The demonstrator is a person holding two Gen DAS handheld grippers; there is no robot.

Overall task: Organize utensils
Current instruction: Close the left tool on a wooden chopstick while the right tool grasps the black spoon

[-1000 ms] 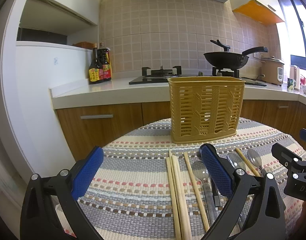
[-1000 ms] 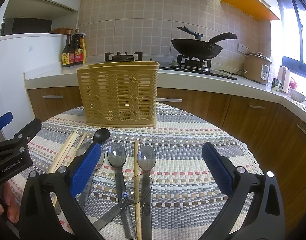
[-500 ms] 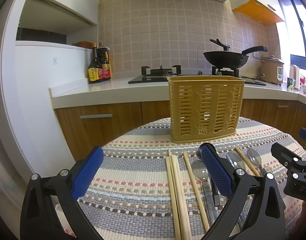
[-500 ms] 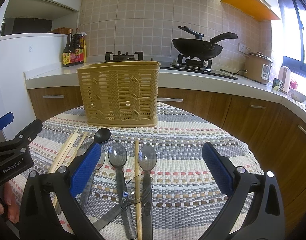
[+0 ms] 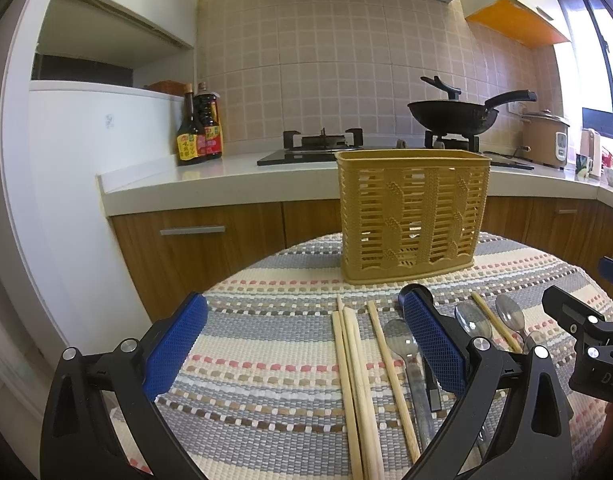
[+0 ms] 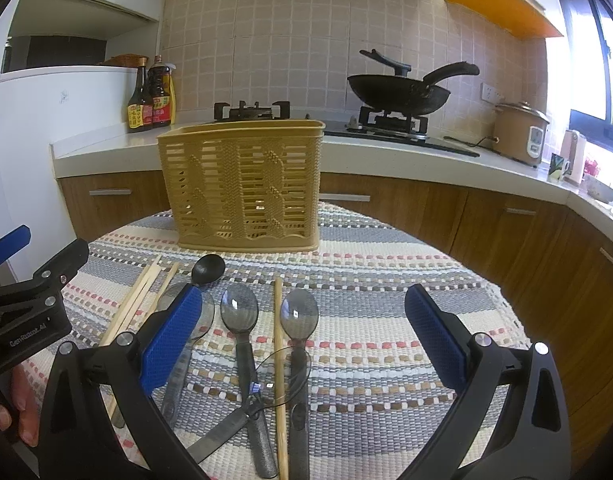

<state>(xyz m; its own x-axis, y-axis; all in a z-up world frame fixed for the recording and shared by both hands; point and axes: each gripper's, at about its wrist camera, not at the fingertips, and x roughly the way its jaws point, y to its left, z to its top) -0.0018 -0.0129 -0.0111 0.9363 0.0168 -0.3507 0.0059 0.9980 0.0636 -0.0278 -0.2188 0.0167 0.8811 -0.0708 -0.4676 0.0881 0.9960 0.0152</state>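
Two hand-held grippers, left hand-held gripper (image 5: 302, 340) and right hand-held gripper (image 6: 302, 340), both held low over the tabletop (image 6: 386, 280) with blue pads spread wide apart, gripping nothing. Laid out on the striped cloth near them: wooden chopsticks (image 5: 350, 360) at left, a black spoon (image 6: 208, 270), clear spoons (image 6: 239, 312) and a lone chopstick (image 6: 279, 352). Farther off, standing upright and apart from the utensils, a yellow slotted basket (image 6: 242, 192).

One yellow basket (image 6: 242, 184), four chopsticks (image 5: 348, 364), five spoons (image 6: 239, 312), two bottles (image 6: 150, 96)
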